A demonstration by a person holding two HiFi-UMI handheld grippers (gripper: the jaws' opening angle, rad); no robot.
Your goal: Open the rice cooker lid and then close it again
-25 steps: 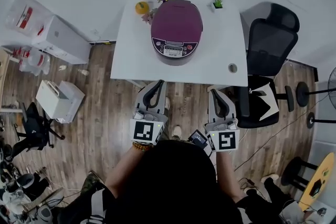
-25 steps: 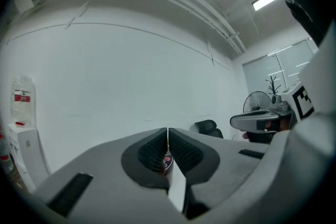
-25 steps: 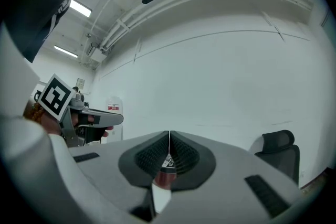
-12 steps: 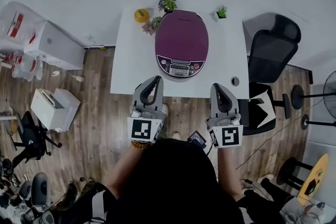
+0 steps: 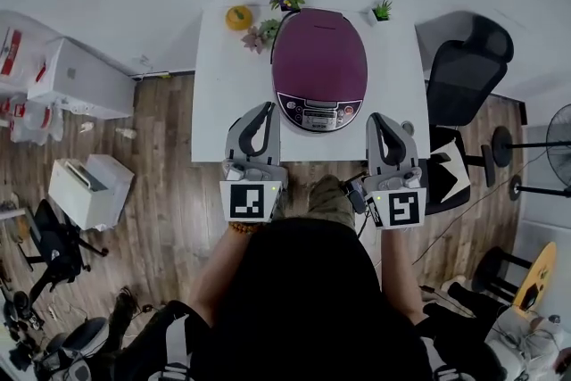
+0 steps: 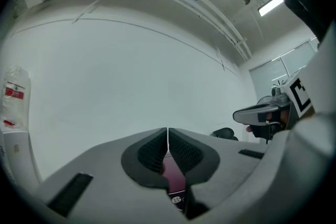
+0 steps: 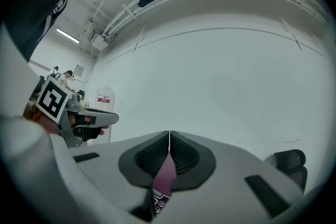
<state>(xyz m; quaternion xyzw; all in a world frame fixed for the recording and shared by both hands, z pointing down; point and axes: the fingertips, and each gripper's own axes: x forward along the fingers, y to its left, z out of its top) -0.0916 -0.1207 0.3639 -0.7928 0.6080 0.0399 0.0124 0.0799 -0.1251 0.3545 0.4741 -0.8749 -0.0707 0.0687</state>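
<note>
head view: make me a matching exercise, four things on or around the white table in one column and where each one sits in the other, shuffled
Things:
1. rice cooker
2. office chair
3. round yellow object
4. small green plant in a white pot

Places:
a. far right corner of the table
b. off the table, past its right edge
c. near the far left corner of the table
d. middle of the table

Pairs: 1-d, 2-b, 3-c, 4-a
</note>
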